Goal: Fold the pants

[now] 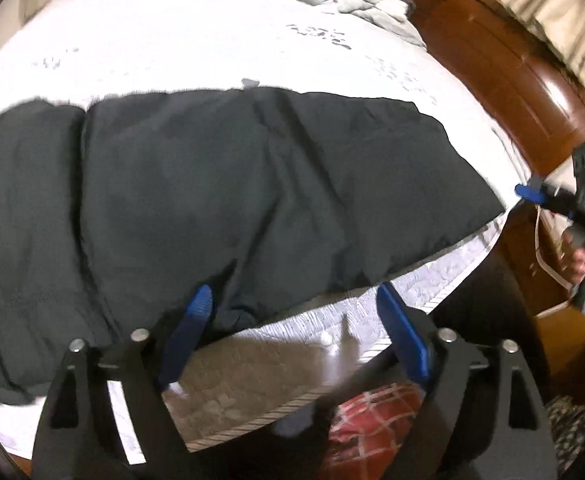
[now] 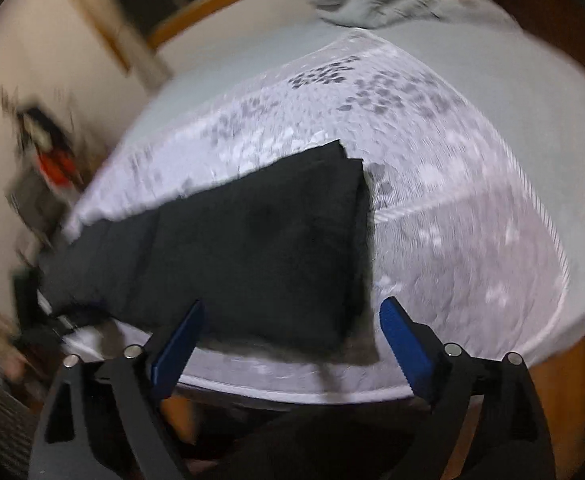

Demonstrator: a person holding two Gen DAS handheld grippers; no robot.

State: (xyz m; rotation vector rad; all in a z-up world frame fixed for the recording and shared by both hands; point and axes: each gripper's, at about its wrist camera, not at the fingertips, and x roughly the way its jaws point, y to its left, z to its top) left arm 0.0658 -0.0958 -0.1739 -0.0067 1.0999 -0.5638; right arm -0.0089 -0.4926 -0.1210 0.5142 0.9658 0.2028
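- The dark pants (image 1: 220, 200) lay lengthwise along the near edge of the mattress (image 1: 172, 40), apparently halved already, one end squared off.
- The left gripper (image 1: 292, 312) hovered at that edge, jaws spread wide and empty; the right gripper (image 2: 292, 320) was likewise agape, holding nothing, near the squared end.
- Best next, I judged: pinch both layers at the end corners, then lift evenly.

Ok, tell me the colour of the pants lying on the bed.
The long cloth pants are plain black, perhaps charcoal, with no pattern; the left wrist view shows them best.
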